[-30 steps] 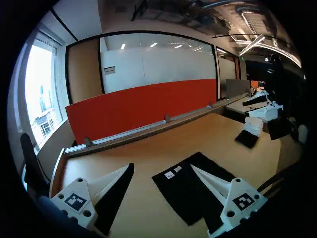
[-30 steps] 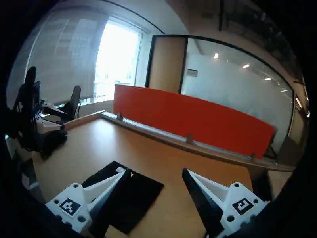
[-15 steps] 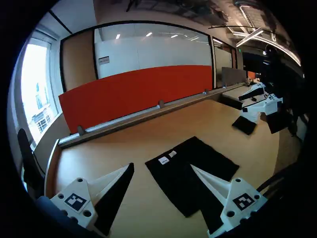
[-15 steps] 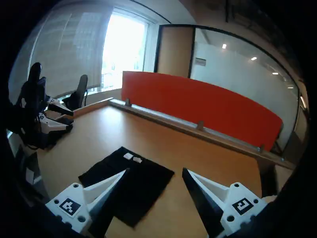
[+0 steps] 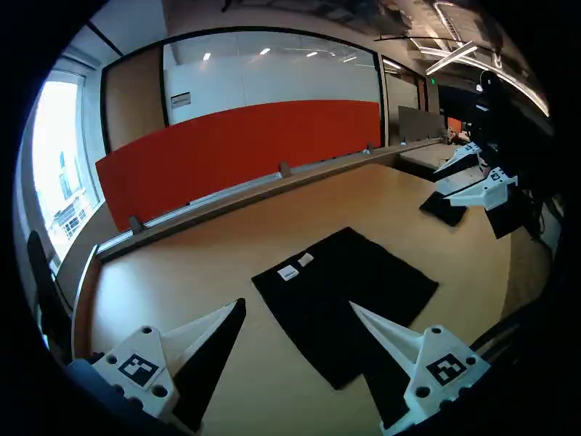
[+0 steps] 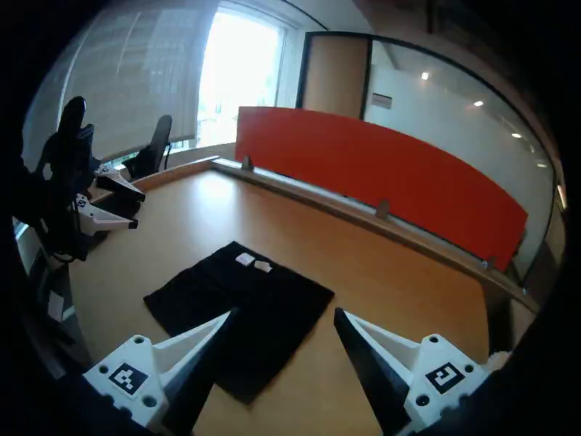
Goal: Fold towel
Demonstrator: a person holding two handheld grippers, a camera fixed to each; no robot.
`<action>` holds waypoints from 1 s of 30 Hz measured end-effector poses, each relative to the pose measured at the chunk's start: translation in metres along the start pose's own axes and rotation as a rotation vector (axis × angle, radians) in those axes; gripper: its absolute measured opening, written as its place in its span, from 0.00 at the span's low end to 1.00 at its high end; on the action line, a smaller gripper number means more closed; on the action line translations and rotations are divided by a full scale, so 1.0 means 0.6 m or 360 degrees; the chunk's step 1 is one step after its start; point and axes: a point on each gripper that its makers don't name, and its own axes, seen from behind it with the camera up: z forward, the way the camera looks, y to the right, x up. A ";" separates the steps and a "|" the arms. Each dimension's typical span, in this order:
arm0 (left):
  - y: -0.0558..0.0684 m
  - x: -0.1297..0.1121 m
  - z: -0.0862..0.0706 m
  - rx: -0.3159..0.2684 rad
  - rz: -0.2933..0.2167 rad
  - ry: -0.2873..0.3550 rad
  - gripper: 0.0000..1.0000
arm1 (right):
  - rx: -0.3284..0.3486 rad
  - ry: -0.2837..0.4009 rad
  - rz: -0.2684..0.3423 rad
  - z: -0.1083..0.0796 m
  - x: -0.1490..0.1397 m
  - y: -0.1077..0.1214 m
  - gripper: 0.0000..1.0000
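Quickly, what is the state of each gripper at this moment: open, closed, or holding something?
Left gripper: open, holding nothing.
Right gripper: open, holding nothing.

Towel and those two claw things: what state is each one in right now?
Towel: lying flat on the table, tags facing up, not held.
Left gripper: open, holding nothing.
Right gripper: open, holding nothing.
Divider: upright along the table's far edge.
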 end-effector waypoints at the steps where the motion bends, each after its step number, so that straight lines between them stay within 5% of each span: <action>1: 0.002 -0.008 0.003 0.0000 0.0004 -0.0014 0.94 | 0.0003 -0.0012 -0.0001 0.003 -0.008 -0.002 1.00; 30: 0.060 -0.177 0.062 -0.0136 -0.0023 -0.0310 0.94 | 0.0105 -0.0281 -0.0003 0.065 -0.193 -0.052 1.00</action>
